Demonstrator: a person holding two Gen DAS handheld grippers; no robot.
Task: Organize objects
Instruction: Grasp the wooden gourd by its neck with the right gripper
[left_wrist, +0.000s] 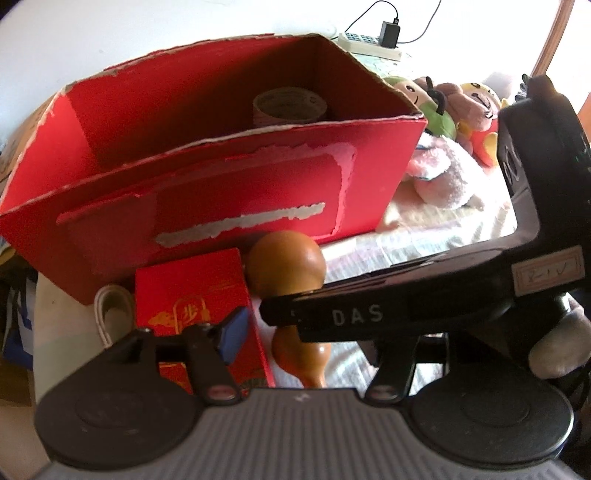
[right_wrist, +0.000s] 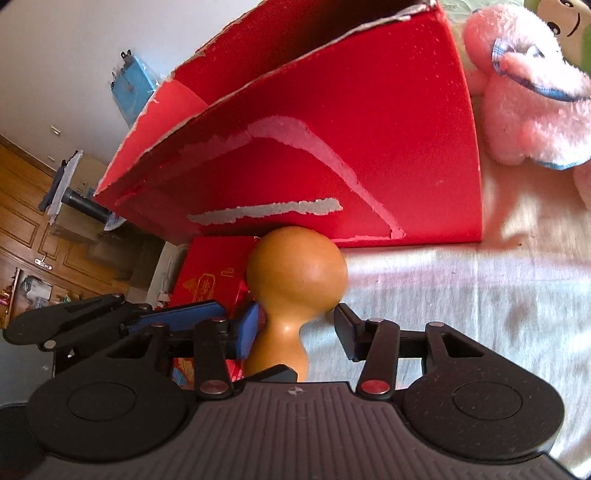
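Gourd, as we see it, is a smooth, glossy orange-brown thing with two bulbs and a narrow waist; it lies on the pale cloth-covered surface just in front of the red cardboard box, its larger round bulb toward the box wall and its long axis running from the box back toward the right gripper. We see that gripper's jaws apart on either side of the waist: the blue pad sits against or very close to one side, while a clear gap shows at the black finger on the other. Beside the gourd, still in front of the box, lies a small red packet with gold print, and the left gripper sits over it; we see only its blue-padded finger, the other being hidden behind the right gripper's body, so we cannot tell how its jaws stand. The box is open-topped with torn edges, and a roll of tape rests inside. On the far side of the box from the packet lie a pink plush toy and other plush toys. Between those toys and the gourd the cloth lies bare in front of the box.
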